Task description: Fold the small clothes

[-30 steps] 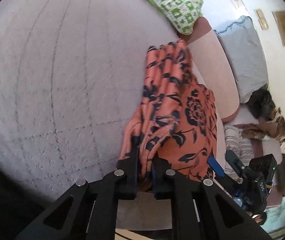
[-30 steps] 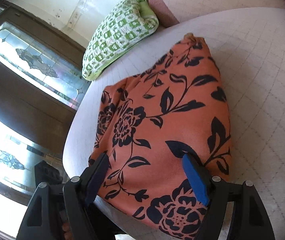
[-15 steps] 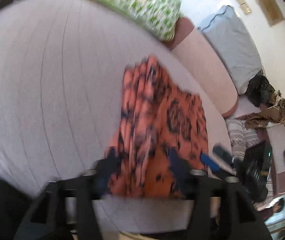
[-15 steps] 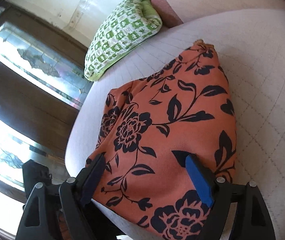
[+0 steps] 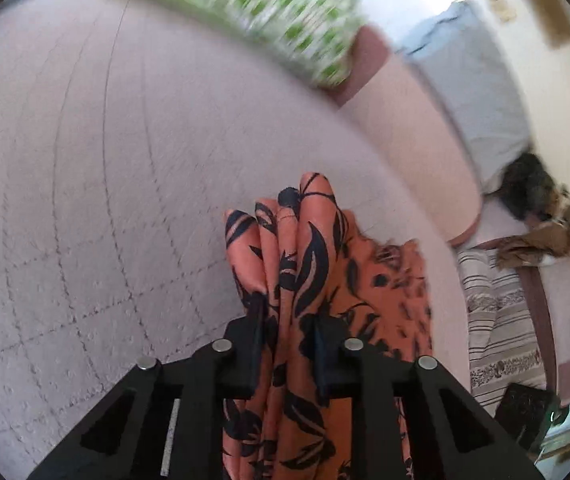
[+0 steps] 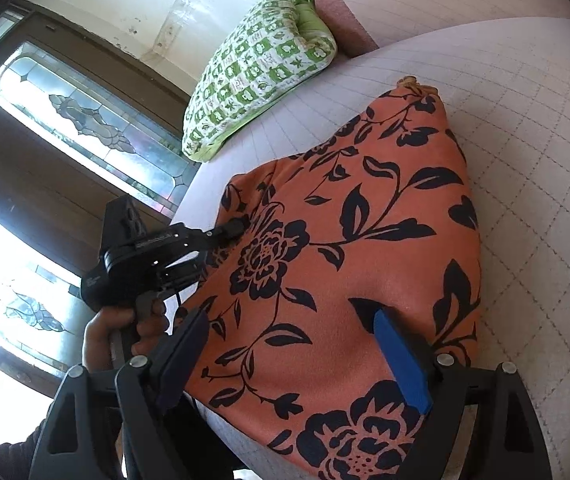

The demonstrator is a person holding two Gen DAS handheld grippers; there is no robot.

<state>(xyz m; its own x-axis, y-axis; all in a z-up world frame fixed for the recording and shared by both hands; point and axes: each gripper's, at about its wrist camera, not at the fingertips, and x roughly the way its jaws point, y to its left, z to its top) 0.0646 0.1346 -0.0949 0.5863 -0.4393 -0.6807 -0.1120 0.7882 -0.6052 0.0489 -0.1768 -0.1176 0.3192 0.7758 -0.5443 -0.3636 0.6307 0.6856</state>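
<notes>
Left hand-held gripper (image 5: 287, 330) apparently pinching pleated orange floral cloth (image 6: 349, 248), right hand-held gripper (image 6: 289, 360) spread wide, quilted bedspread (image 5: 85, 184)

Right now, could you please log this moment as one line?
left gripper: shut on orange floral garment | right gripper: open over garment | surface: quilted bed cover

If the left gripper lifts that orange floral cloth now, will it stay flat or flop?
Probably flops: the orange floral cloth already bunches into soft pleats between the left gripper. It looks thin and light, so the unheld side likely drags across the quilted bedspread.
</notes>
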